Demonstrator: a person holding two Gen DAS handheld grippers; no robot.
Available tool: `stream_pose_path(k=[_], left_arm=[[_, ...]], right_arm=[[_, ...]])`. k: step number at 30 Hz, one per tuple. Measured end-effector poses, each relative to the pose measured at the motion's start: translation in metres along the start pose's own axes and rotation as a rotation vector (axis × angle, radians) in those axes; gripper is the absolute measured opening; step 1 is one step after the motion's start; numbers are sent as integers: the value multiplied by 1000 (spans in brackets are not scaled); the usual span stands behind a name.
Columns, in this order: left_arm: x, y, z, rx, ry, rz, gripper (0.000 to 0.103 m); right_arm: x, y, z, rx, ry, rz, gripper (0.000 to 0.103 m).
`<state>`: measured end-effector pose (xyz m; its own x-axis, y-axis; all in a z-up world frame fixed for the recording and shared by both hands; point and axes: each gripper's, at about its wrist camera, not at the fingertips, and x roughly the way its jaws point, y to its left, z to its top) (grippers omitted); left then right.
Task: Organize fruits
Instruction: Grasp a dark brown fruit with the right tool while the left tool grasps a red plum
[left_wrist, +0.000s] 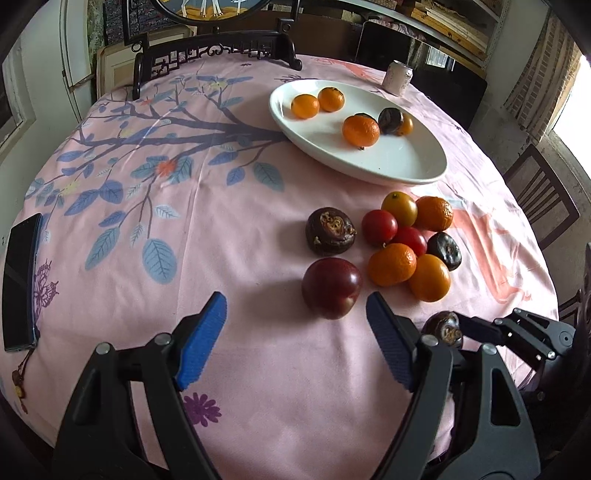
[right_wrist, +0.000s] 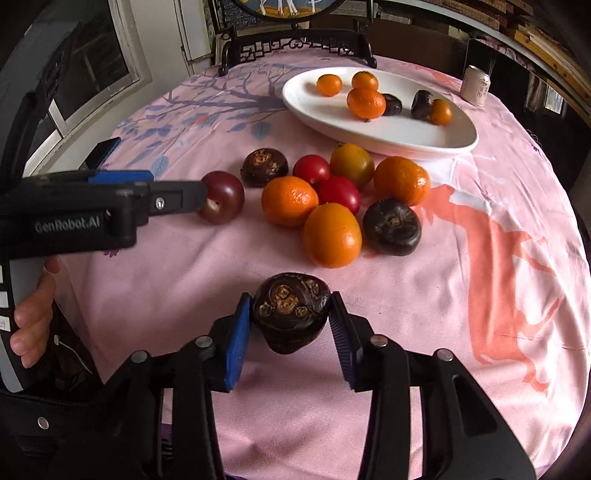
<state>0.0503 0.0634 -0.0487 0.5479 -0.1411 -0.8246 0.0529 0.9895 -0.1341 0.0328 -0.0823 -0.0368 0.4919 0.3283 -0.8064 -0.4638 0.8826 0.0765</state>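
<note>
Right gripper (right_wrist: 290, 325), lower centre of the right wrist view: pads clamped on a dark water chestnut (right_wrist: 290, 312). Left gripper (left_wrist: 295, 343): jaws apart, empty, just short of the dark red plum (left_wrist: 331, 287). White plate (left_wrist: 413, 168), upper right: six fruits placed. About ten remain on the tablecloth (left_wrist: 221, 240). Legible marking on the left gripper's body: "GenRobot.AI".

Glossy white ceramic-looking plate (left_wrist: 424, 173), matt printed pink cloth (left_wrist: 258, 350), ribbed blue pads (left_wrist: 201, 349), rough-skinned dark fruit (right_wrist: 290, 314)

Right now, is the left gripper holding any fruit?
No, the left gripper stands open over the tablecloth, with the dark red fruit lying just beyond its fingertips.
</note>
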Motion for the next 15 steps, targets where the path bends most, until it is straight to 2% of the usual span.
stream_pose_path(k=[4,8,10,11,14,15], left_arm=[[6,-8,-2,26,11,-1,80],[20,-17,0,41,25,24,80],[28,-20,1,46,40,34,71],[32,-21,1,49,55,29,54],[34,-23,3,55,48,22,38],[34,-23,4,51,49,21,38]], right_arm=[[-14,-22,2,68,-41,-60,43],[-17,-41,-1,119,-43,-65,43],[-18,-44,-4,128,-43,-58,43],[-18,-45,-5,132,-44,-53,43],[-20,-48,-5,143,-49,-49,43],[-21,-50,-5,146,-51,-48,43]])
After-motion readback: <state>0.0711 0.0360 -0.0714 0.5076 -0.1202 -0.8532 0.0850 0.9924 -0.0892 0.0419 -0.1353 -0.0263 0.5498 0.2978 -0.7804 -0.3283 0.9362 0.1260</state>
